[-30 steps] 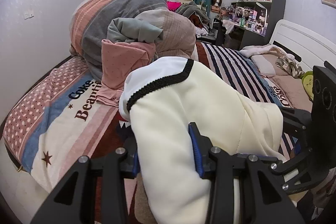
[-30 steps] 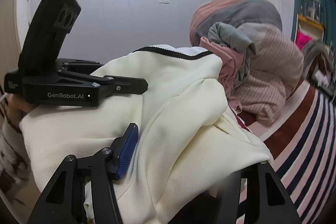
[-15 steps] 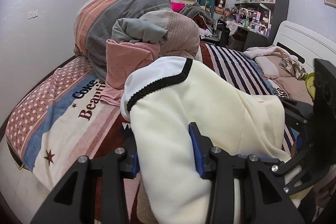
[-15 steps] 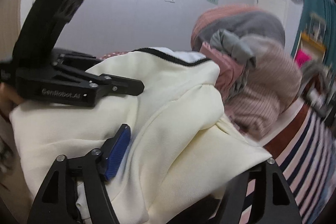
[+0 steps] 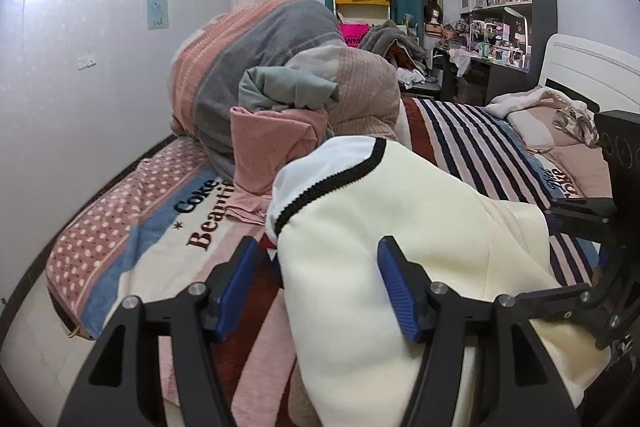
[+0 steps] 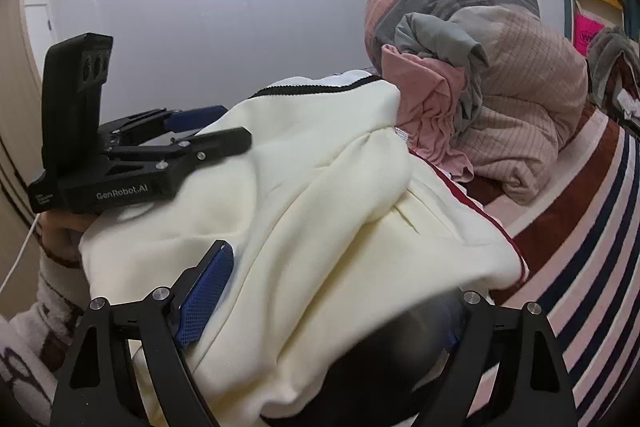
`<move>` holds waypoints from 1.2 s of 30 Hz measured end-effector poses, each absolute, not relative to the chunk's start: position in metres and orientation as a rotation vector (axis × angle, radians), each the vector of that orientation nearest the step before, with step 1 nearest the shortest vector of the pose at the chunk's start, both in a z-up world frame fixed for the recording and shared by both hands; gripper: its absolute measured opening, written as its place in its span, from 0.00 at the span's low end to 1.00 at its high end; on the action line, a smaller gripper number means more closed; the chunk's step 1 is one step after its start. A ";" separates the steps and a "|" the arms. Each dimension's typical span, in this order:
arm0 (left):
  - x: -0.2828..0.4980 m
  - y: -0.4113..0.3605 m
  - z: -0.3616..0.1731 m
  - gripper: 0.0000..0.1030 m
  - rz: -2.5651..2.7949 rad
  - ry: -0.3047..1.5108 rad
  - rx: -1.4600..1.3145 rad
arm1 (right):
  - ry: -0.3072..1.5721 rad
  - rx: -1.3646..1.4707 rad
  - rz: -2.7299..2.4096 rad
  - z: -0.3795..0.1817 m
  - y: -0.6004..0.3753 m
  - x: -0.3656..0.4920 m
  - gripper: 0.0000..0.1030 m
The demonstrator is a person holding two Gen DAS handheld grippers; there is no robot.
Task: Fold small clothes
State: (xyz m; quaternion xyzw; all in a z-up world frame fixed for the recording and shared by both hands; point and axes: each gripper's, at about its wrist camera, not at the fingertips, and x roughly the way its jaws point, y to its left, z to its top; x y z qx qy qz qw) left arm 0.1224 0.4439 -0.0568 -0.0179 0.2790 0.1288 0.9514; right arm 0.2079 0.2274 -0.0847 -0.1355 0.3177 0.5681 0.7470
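A cream sweatshirt (image 5: 400, 195) with a black-trimmed white collar lies bunched on the bed. My left gripper (image 5: 316, 247) straddles its near edge with the jaws opening. Its left pad (image 5: 236, 291) stands clear of the cloth and the right pad (image 5: 400, 291) rests against it. From the right wrist view the same sweatshirt (image 6: 320, 167) drapes across my right gripper (image 6: 340, 279), whose jaws are opening too. One blue pad (image 6: 206, 303) lies beside the fabric; the other finger is hidden under the cloth. Each gripper shows in the other's view: the left gripper (image 6: 208, 131) and the right gripper (image 5: 560, 219).
A pink garment (image 5: 272, 147) and a grey one (image 5: 288, 91) lean on a rolled quilt (image 5: 256, 39) just beyond the sweatshirt. The striped blanket (image 5: 472, 135) covers the bed, with a white headboard (image 5: 592, 67) and a cluttered desk (image 5: 480, 51) at the right. A hand in a patterned sleeve (image 6: 52, 267) holds the left gripper.
Both grippers' jaws have spread apart. The left gripper's left pad has come off the sweatshirt, and the right gripper's visible pad has swung outward. The sweatshirt has sagged slightly onto the bed.
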 end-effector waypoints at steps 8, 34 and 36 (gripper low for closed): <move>0.103 0.436 -0.048 0.58 0.313 0.543 -0.014 | 0.710 -0.323 1.212 -0.083 0.215 0.201 0.83; 0.036 0.333 -0.015 0.82 0.391 0.420 0.016 | 0.686 -0.271 1.158 -0.072 0.133 0.150 0.86; 0.033 0.313 -0.017 0.83 0.389 0.407 0.015 | 0.680 -0.245 1.140 -0.072 0.115 0.143 0.86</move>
